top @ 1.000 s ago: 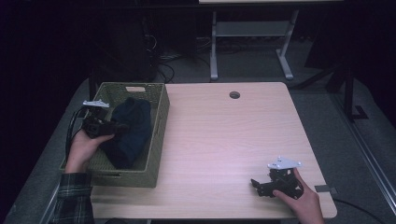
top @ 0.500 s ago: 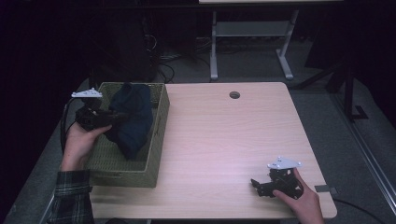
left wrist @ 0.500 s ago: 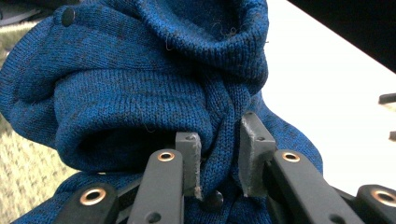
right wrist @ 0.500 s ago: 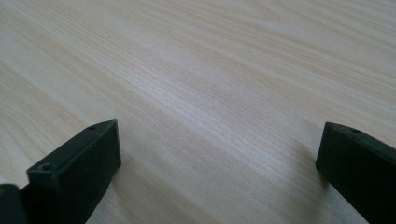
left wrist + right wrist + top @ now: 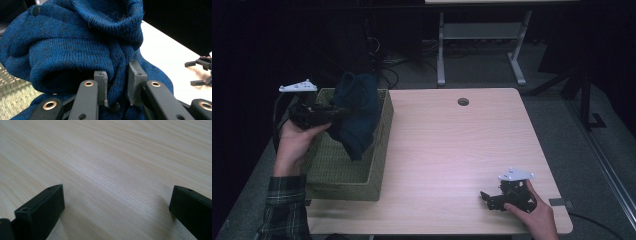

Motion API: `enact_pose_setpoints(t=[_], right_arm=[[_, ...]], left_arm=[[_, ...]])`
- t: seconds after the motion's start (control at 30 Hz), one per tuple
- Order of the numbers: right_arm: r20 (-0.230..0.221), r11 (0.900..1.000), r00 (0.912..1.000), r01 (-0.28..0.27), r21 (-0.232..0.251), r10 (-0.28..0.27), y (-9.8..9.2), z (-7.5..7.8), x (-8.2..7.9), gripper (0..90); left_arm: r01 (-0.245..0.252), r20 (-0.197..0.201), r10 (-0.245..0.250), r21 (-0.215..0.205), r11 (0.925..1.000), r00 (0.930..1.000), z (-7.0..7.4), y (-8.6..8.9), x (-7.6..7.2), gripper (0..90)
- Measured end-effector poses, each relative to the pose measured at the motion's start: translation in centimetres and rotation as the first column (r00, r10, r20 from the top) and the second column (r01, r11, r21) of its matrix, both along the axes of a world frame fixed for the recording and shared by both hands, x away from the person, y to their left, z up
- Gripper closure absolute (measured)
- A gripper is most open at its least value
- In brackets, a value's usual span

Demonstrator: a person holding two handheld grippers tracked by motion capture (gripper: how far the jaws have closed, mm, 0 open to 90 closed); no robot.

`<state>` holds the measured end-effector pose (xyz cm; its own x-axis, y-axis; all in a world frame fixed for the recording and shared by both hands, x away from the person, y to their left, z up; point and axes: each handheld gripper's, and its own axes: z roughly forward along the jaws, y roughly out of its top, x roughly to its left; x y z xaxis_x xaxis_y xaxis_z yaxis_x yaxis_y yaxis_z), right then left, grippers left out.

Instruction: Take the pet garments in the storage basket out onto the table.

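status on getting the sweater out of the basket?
Done: left gripper is shut on a fold of the blue sweater. In hand: the sweater hangs lifted above the woven basket, its lower end still inside. Left: clear the rim, set it on the table. Right gripper rests open there.

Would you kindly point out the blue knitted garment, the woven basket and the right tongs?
blue knitted garment [image 5: 75, 53]: left gripper view, on its bunched fold.
woven basket [image 5: 377, 150]: high view, on its right wall.
right tongs [image 5: 486, 198]: high view, midway between the fingertips.
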<state>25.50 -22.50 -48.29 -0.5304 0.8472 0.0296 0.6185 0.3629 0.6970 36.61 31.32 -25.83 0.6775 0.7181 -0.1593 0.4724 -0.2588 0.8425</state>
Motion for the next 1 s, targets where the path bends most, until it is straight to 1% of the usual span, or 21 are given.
enact_pose_setpoints(t=[0.1,0.2,0.23,0.33,0.4,0.43,0.6,0.63,0.67,0.7,0.8,0.93,1.0], right_arm=[[-0.003,1.0,1.0,0.002,0.001,-0.002,0.0,0.0,0.0,0.0],[-0.002,1.0,1.0,0.002,0.001,-0.002,0.0,0.0,0.0,0.0],[-0.002,1.0,1.0,0.002,0.002,-0.002,0.0,0.0,0.1,0.0],[-0.003,1.0,1.0,0.003,0.002,-0.003,0.0,0.0,0.1,0.0],[-0.002,1.0,1.0,0.002,0.004,-0.002,0.1,0.0,0.1,0.0],[-0.003,1.0,1.0,0.001,0.003,-0.001,0.1,0.0,0.1,0.0],[-0.003,1.0,1.0,0.001,0.003,-0.001,0.1,0.0,0.1,0.0],[-0.002,1.0,1.0,0.001,0.003,-0.001,0.1,0.0,0.1,0.0],[-0.001,1.0,1.0,0.0,0.002,0.0,0.0,0.0,0.1,0.0],[-0.001,1.0,1.0,0.0,0.002,0.0,0.0,0.0,0.1,0.0],[-0.004,1.0,1.0,0.004,0.003,-0.004,0.1,0.0,0.1,0.0],[-0.004,1.0,1.0,0.003,0.004,-0.003,0.1,0.0,0.1,0.0],[-0.005,1.0,1.0,0.003,0.004,-0.003,0.1,0.0,0.1,0.0]], left_arm=[[0.015,0.005,-0.015,-0.006,0.9999,0.9999,0.7,-0.3,0.3,72.5],[0.032,0.007,-0.032,-0.031,0.999,0.9995,1.6,-0.6,0.7,72.5],[0.04,0.01,-0.04,-0.033,0.9987,0.9992,1.9,-0.7,0.9,72.5],[0.072,0.006,-0.071,-0.044,0.9965,0.9974,2.6,-1.7,1.3,72.5],[0.094,0.015,-0.094,-0.044,0.9946,0.9955,2.8,-2.6,1.4,72.5],[0.107,0.019,-0.106,-0.039,0.9935,0.9941,2.8,-3.1,1.4,72.6],[0.142,0.023,-0.141,-0.041,0.989,0.9897,2.5,-5.6,1.5,72.5],[0.152,0.028,-0.151,-0.047,0.9873,0.9881,2.6,-6.0,1.4,72.5],[0.171,0.034,-0.169,-0.066,0.9831,0.9851,2.8,-6.6,1.5,72.6],[0.171,0.034,-0.169,-0.066,0.9831,0.9851,2.8,-6.6,1.5,72.7],[0.197,0.05,-0.194,-0.076,0.9774,0.9798,3.0,-7.8,1.6,72.6],[0.218,0.056,-0.214,-0.066,0.9738,0.9751,2.5,-9.6,1.8,72.6],[0.231,0.05,-0.228,-0.06,0.9711,0.9724,2.1,-10.5,2.0,72.6]])
